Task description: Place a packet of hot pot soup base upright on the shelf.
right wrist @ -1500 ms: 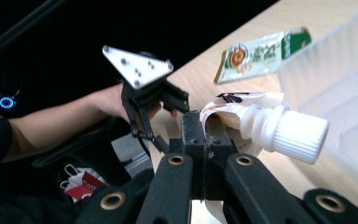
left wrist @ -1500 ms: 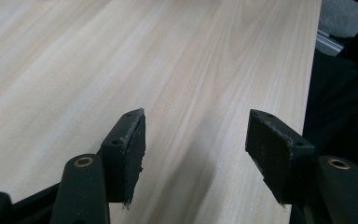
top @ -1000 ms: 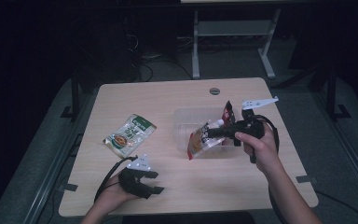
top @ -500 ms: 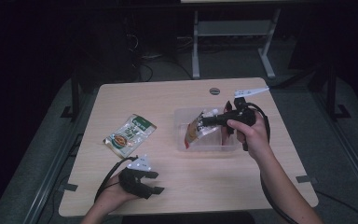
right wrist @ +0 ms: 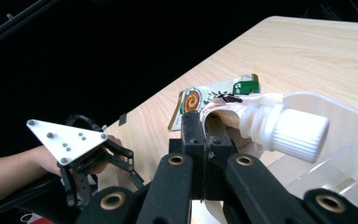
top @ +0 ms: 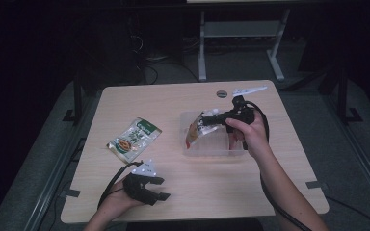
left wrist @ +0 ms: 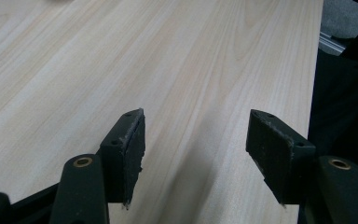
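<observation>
A red and white spouted pouch (top: pixel 198 130) with a white screw cap (right wrist: pixel 296 130) hangs tilted over a clear plastic bin (top: pixel 217 149). My right gripper (top: pixel 211 118) is shut on the pouch's top edge beside the spout, just above the bin. A green snack packet (top: pixel 135 138) lies flat on the left part of the wooden table (top: pixel 173 101); the same packet (right wrist: pixel 205 100) appears beyond the pouch in the right gripper view. My left gripper (top: pixel 160 188) rests near the table's front left edge, open, with bare wood between its fingers (left wrist: pixel 128 154).
A small grey round grommet (top: pixel 221 94) sits near the table's far edge. Beyond the table stands a white metal frame (top: pixel 241 33) on a dark floor. The table's right edge (left wrist: pixel 314 84) runs close beside my left gripper in its own view.
My right gripper has carried the pouch leftward and a little down, so it hangs over the bin's middle. The left gripper has stayed where it was.
</observation>
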Motion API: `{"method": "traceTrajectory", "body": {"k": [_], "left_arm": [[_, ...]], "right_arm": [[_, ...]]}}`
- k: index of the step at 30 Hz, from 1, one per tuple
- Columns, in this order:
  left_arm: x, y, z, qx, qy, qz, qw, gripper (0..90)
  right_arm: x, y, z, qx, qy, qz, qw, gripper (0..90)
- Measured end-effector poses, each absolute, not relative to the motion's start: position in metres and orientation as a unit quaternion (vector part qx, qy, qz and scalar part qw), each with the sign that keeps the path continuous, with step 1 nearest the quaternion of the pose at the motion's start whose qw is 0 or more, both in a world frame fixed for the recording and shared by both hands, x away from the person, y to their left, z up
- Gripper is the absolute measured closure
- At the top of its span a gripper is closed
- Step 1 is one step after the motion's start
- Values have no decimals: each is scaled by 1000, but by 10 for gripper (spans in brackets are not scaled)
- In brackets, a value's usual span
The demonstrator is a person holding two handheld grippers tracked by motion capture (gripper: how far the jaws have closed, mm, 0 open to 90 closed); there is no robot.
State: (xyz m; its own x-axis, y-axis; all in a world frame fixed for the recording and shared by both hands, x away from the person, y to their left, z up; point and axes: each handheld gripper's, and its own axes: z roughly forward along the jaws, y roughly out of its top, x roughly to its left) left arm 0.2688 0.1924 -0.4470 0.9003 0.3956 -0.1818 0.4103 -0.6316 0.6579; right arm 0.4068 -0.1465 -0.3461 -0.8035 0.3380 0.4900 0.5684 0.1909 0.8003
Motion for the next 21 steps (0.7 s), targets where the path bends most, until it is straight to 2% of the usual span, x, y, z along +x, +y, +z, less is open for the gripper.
{"method": "traceTrajectory", "body": {"k": [12,21], "left_arm": [[269,192,-447,904,220,-9,367,372],[269,191,-448,903,221,-10,368,372]], "right_arm": [[418,-137,-365,-316,-768,-546,109,898],[423,-135,-363,-322,-770,-542,94,897]]}}
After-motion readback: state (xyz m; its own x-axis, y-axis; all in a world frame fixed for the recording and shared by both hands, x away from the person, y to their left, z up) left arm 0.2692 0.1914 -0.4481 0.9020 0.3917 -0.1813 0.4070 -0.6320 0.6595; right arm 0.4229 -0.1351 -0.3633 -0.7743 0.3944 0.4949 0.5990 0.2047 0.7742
